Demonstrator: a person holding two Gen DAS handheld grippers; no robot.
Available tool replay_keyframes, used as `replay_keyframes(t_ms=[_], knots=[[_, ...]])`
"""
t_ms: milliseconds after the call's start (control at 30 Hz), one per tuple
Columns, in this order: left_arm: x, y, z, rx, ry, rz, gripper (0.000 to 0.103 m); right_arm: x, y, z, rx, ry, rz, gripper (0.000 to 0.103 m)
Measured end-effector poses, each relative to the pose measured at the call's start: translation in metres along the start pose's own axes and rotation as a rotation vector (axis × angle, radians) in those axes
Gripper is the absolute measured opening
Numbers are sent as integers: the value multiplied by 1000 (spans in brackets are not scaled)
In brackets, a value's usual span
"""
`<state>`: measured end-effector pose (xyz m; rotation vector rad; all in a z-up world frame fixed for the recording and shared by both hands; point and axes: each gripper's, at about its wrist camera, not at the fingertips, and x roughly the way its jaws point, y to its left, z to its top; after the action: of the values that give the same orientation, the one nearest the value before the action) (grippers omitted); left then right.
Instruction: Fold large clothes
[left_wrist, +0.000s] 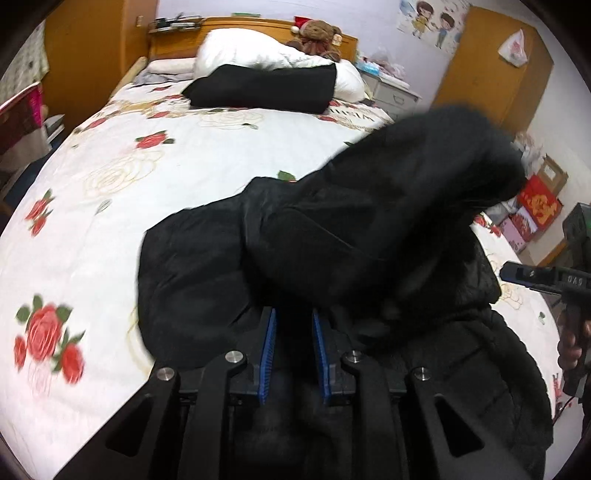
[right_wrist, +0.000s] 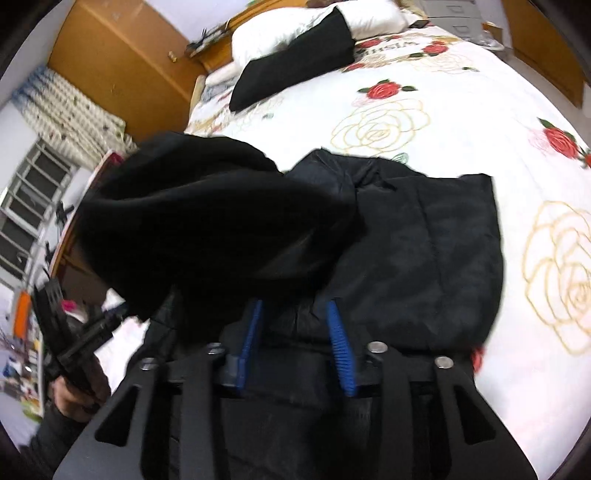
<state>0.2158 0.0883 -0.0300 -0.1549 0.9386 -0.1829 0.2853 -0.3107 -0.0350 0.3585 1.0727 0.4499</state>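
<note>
A large black padded coat (left_wrist: 192, 280) (right_wrist: 424, 251) lies on the rose-print bedsheet (left_wrist: 110, 184) (right_wrist: 461, 122), right under both grippers. A fold of it (left_wrist: 406, 206) (right_wrist: 207, 221) hangs blurred in the air above the rest of the coat, between the two grippers. My left gripper (left_wrist: 294, 314) is open, its blue pads apart over the dark cloth with nothing pinched. My right gripper (right_wrist: 294, 304) is open wider, also over the coat. Each wrist view catches the other gripper at its edge: the right gripper (left_wrist: 517, 275) held in a hand (left_wrist: 572, 343), and the left gripper (right_wrist: 110, 317).
A folded black garment (left_wrist: 266, 88) (right_wrist: 291, 62) leans on white pillows (left_wrist: 236, 48) at the wooden headboard, beside a teddy bear (left_wrist: 319, 35). A bedside cabinet (left_wrist: 391, 92) and red boxes (left_wrist: 539, 203) stand along the bed's right side. Bare sheet stretches left of the coat.
</note>
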Motion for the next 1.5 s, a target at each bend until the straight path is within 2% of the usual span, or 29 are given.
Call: replay_keyframes(t_ms=[133,167,233,267,300,367,533,567,600,633,800,900,967,1033,1100,1200,1300,1400,1500], knots=[[-27,5,-3,-54,-47,-4,25,-23,2,7,23,-60,34,41],[-33,4,3,-65,-67,-12,28,-26,6,13,30,-75,54,46],[-44,1,11,-81,-100,-38,38,-28,10,20,66,-92,97,58],[-44,-3,19,-87,-114,-52,48,-25,10,27,103,-96,130,59],[-45,-7,26,-89,-127,-67,52,-21,10,30,134,-87,152,59],[-43,-20,36,-76,-138,-83,53,-3,10,36,185,-28,177,59],[-23,-36,36,-70,-103,-106,53,41,9,20,278,104,145,59],[-19,-35,33,-80,-91,-110,53,47,8,15,288,120,156,50],[-14,-33,30,-93,-78,-114,53,48,9,8,282,117,160,33],[-12,-31,27,-105,-68,-114,53,48,16,4,254,111,157,2],[-21,-23,18,-140,-80,-121,53,24,42,-29,204,48,206,2],[-20,-23,10,-149,-80,-129,53,41,41,-63,199,94,159,2],[-9,-24,2,-155,-50,-125,53,63,24,-85,239,142,108,1],[6,-25,-7,-161,-12,-117,53,74,8,-97,289,155,96,1],[26,-23,-19,-173,46,-101,53,76,3,-98,297,145,93,1],[53,-18,-36,-200,105,-85,53,73,10,-93,230,155,66,1],[63,-17,-48,-212,101,-79,53,61,14,-88,190,154,44,17],[59,-21,-49,-182,94,-61,53,33,20,-77,139,84,10,18],[54,-22,-50,-173,87,-58,53,2,36,-60,46,-38,-39,18]])
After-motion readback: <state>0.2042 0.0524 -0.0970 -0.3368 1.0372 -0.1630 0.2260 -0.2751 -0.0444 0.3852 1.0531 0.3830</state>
